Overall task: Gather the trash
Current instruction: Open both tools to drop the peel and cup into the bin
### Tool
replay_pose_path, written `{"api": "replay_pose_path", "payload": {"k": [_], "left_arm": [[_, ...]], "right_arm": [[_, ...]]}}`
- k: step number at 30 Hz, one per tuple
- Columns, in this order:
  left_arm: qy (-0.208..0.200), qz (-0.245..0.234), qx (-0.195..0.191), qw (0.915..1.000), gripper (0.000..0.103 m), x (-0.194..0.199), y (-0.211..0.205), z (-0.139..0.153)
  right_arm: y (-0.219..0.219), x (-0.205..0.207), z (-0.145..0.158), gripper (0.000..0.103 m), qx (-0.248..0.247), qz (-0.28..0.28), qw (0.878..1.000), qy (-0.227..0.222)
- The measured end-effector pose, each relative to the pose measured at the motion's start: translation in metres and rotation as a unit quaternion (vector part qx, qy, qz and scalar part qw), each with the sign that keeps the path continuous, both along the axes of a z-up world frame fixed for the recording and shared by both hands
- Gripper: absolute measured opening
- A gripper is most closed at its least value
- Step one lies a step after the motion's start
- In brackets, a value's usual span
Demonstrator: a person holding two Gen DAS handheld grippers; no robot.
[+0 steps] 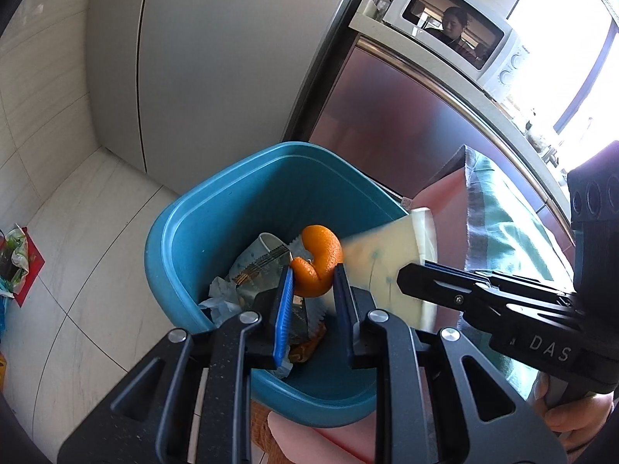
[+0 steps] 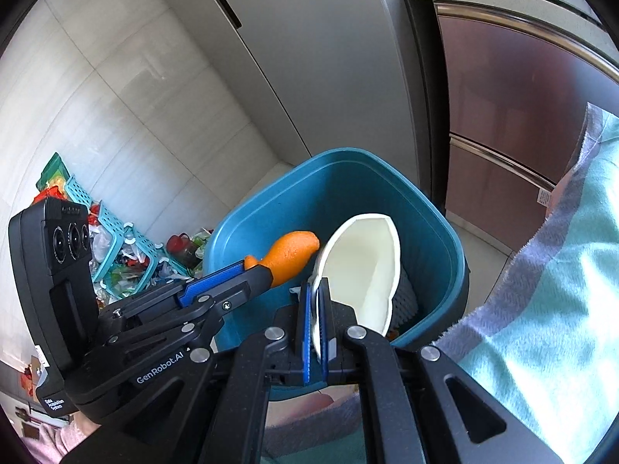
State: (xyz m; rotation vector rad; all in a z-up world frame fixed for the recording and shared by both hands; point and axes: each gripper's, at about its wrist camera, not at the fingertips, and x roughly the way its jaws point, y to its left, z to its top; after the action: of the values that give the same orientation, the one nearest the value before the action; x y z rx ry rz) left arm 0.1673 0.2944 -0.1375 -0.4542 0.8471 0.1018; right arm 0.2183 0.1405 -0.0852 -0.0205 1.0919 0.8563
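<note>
A teal trash bin (image 1: 185, 239) stands below both grippers, with wrappers (image 1: 251, 270) and crumpled paper in it. My left gripper (image 1: 314, 290) is shut on a curled orange peel (image 1: 319, 263) and holds it over the bin's opening. From the right, my right gripper (image 1: 406, 278) is shut on a flattened cream paper cup (image 1: 383, 266) beside the peel. In the right wrist view the right gripper (image 2: 316, 305) pinches the cup's (image 2: 359, 266) edge over the bin (image 2: 336, 193). The left gripper (image 2: 259, 270) reaches in from the left with the peel (image 2: 294, 253).
A grey fridge (image 1: 216, 58) and a reddish cabinet (image 1: 387, 116) stand behind the bin, with a microwave (image 1: 452, 27) on the counter. A green cloth (image 2: 561, 270) lies at the right. Teal baskets and litter (image 2: 116, 255) are piled on the tiled floor at the left.
</note>
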Motion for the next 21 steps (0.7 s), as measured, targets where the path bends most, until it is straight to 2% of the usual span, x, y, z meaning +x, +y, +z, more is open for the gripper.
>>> {"api": "replay_pose_path", "payload": {"k": [14,21], "left_arm": [[0.011,0.001,0.007,0.9999,0.022,0.010,0.000,-0.008],[0.013,0.009,0.015,0.9998,0.038,0.009,0.007,-0.008]], "right_arm": [[-0.002,0.004,-0.002,0.005,0.006,-0.002,1.000,0.009],[-0.011,0.005,-0.002,0.008,0.016,-0.009,1.000,0.010]]}}
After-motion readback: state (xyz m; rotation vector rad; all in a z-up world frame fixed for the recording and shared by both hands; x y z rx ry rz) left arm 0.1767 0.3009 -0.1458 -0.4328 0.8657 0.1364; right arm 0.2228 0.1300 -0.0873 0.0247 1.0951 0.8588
